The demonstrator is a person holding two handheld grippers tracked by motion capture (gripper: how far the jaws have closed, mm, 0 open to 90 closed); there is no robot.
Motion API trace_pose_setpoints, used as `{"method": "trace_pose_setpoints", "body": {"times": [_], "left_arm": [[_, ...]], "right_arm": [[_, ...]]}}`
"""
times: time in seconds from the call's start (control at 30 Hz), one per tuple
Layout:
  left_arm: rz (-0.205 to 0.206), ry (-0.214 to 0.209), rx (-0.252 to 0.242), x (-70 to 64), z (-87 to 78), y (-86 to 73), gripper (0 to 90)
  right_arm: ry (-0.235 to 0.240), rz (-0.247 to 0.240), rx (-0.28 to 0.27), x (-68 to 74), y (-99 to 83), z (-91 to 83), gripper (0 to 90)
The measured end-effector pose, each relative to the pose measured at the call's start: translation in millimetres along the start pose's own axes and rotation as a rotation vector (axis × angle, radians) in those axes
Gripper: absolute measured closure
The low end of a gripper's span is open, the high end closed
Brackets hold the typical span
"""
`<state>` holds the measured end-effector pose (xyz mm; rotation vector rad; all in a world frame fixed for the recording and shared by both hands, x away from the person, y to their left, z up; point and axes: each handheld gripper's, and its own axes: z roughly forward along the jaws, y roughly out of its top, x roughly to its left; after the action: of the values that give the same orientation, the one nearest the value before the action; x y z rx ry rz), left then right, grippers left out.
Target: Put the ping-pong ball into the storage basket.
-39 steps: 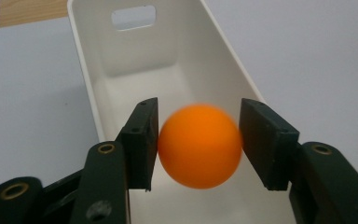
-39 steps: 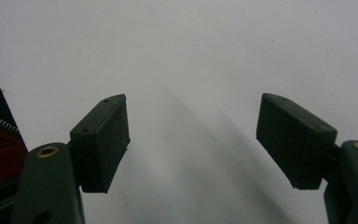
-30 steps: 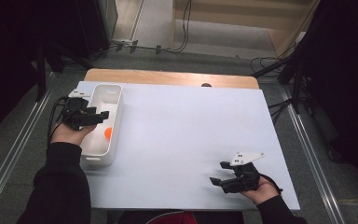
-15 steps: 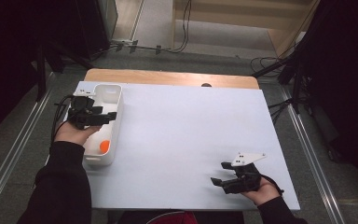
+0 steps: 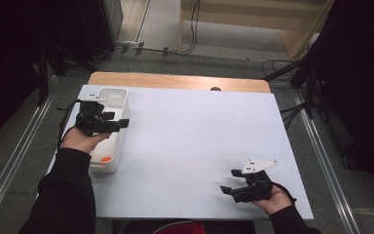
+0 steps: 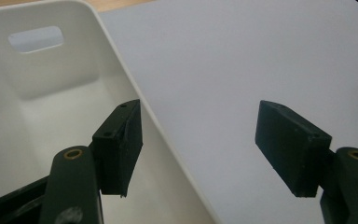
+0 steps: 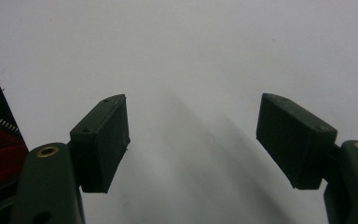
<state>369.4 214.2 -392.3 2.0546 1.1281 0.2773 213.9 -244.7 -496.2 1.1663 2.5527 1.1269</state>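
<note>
Both tongs, left (image 6: 198,151) and right (image 7: 193,142), agape; orange thing (image 5: 106,158) in bin (image 5: 121,95) half-hidden.

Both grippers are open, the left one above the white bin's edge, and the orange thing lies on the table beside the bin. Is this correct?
Not quite: the orange thing lies inside the white bin, at its near end, as the high view shows. The left gripper and right gripper are open.

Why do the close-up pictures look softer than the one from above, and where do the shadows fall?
High view: evenly lit, table sharp, surroundings dark. Left gripper view: the jaws are slightly blurred, the white bin brightly lit. Right gripper view: dimmer at the edges, soft jaw shadows streak across the table.
</note>
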Motion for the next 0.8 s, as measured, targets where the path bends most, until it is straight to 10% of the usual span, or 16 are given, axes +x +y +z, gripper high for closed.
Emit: {"method": "trace_pose_setpoints", "body": {"times": [0.8], "left_arm": [[0.043,-0.113,0.015,-25.6,17.6,0.8,29.6]], "right_arm": [[-0.001,-0.003,0.002,-0.5,-0.1,0.3,24.0]]}}
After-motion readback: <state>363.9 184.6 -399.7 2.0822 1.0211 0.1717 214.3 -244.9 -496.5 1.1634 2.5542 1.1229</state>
